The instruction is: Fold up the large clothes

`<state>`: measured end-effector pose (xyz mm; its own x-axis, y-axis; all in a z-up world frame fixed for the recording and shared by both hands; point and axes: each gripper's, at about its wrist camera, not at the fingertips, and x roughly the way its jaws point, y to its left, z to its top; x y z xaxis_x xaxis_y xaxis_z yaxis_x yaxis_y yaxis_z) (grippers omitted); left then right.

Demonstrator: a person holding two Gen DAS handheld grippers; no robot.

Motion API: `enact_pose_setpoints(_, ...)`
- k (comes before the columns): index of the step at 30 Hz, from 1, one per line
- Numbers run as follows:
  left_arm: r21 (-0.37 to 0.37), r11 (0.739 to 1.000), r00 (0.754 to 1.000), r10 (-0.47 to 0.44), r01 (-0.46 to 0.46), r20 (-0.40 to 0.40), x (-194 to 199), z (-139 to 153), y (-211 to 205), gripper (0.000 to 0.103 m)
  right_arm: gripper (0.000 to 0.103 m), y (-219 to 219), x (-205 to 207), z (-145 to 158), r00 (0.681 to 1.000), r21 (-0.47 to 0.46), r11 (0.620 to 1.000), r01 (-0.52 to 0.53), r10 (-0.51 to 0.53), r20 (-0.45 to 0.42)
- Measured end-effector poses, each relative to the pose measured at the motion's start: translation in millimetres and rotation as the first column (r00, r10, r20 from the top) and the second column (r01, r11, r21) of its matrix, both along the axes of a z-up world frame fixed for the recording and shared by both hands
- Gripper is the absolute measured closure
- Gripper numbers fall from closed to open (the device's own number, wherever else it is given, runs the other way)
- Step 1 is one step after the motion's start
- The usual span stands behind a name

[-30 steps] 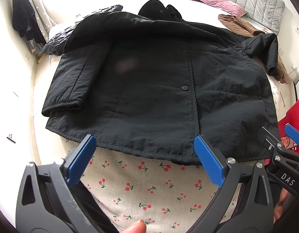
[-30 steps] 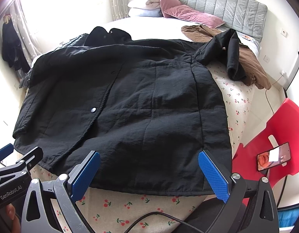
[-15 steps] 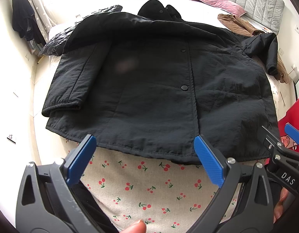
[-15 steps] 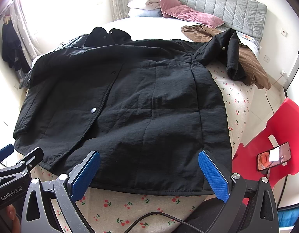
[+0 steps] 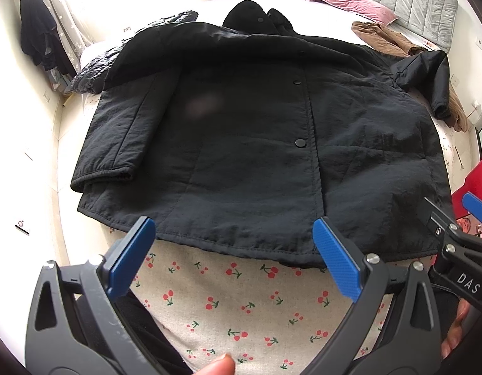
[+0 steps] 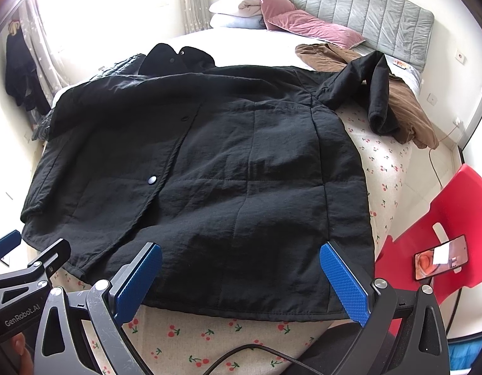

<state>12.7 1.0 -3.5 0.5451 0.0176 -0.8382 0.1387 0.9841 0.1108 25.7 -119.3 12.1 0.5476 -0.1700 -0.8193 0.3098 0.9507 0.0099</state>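
A cherry-print bed [image 5: 241, 306] carries a black coat [image 5: 256, 143] spread flat, front up. The left claw [image 5: 234, 259] and right claw [image 6: 241, 281] both gape wide above its hem, holding nothing.

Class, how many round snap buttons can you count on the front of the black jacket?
2 on the black jacket front: lower snap mid-placket, upper snap nearer the collar. More may hide under folds.
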Motion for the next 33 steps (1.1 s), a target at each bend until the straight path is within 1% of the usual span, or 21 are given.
enact_pose_setpoints(4, 0.002, 0.999, 0.999, -0.036, 0.036, 0.012, 3, 3, -4, 0.002, 0.001, 0, 7, 2, 1.0, -0.006, 1.0, -0.008, 0.008, 0.001)
enact_pose_setpoints(7, 0.01, 0.998, 0.997, -0.06, 0.059, 0.043, 5, 8, -6, 0.002, 0.001, -2, 12, 3, 1.0, -0.012, 1.0, -0.013, 0.013, 0.006)
enact_pose_setpoints(10, -0.045, 0.994, 0.995, -0.101, 0.102, 0.021, 13, 6, -5, 0.002, 0.001, -2, 18, 6, 1.0, -0.033, 0.999, -0.026, 0.026, 0.005)
enact_pose_setpoints(12, -0.063, 0.99, 0.992, -0.126, 0.127, 0.012, 21, 6, -5, 0.002, 0.001, -2, 24, 8, 0.998, -0.041, 0.998, -0.054, 0.054, 0.01)
enact_pose_setpoints(14, -0.065, 0.985, 0.988, -0.157, 0.158, 0.007, 28, 7, -6, 0.002, 0.001, -4, 31, 12, 0.994, -0.032, 0.994, -0.105, 0.105, 0.014)
enact_pose_setpoints(16, -0.06, 0.979, 0.981, -0.192, 0.192, 0.003, 40, 11, -3, 0.002, 0.001, -7, 38, 15, 0.988, -0.003, 0.988, -0.151, 0.151, 0.017)
enact_pose_setpoints(19, -0.056, 0.971, 0.973, -0.232, 0.232, 0.008, 66, 25, 4, 0.002, 0.001, -19, 61, 24, 0.97, 0.057, 0.969, -0.242, 0.243, 0.003)
enact_pose_setpoints(21, -0.04, 0.968, 0.969, -0.249, 0.249, 0.005, 91, 38, 11, 0.002, 0.001, -28, 78, 30, 0.961, 0.072, 0.959, -0.273, 0.275, -0.016)
enact_pose_setpoints(23, -0.029, 0.965, 0.966, -0.259, 0.259, 0.004, 119, 51, 19, 0.002, 0.001, -36, 100, 36, 0.953, 0.051, 0.953, -0.298, 0.301, -0.044)
enact_pose_setpoints(25, -0.024, 0.965, 0.966, -0.26, 0.26, 0.004, 159, 66, 26, 0.002, 0.001, -48, 132, 43, 0.943, 0.005, 0.946, -0.325, 0.324, -0.077)
enact_pose_setpoints(26, -0.01, 0.968, 0.968, -0.25, 0.25, 0.008, 180, 72, 28, 0.002, 0.001, -53, 140, 44, 0.941, -0.001, 0.944, -0.329, 0.328, -0.081)
enact_pose_setpoints(27, -0.001, 0.971, 0.971, -0.24, 0.24, 0.01, 192, 74, 31, 0.002, 0.001, -62, 161, 48, 0.935, 0.0, 0.938, -0.347, 0.346, -0.08)
enact_pose_setpoints(29, 0.022, 0.975, 0.975, -0.221, 0.221, 0.005, 238, 80, 34, 0.002, 0.001, -74, 186, 49, 0.925, 0.017, 0.928, -0.372, 0.373, -0.077)
enact_pose_setpoints(30, 0.015, 0.975, 0.975, -0.224, 0.224, -0.004, 253, 81, 36, 0.002, 0.001, -82, 208, 50, 0.918, 0.026, 0.921, -0.388, 0.389, -0.082)
enact_pose_setpoints(31, -0.008, 0.975, 0.974, -0.223, 0.223, -0.029, 282, 80, 37, 0.002, 0.001, -86, 221, 49, 0.914, 0.027, 0.918, -0.395, 0.396, -0.089)
enact_pose_setpoints(33, -0.075, 0.975, 0.975, -0.213, 0.208, -0.071, 320, 76, 42, 0.002, 0.001, -100, 261, 45, 0.904, 0.053, 0.91, -0.412, 0.415, -0.099)
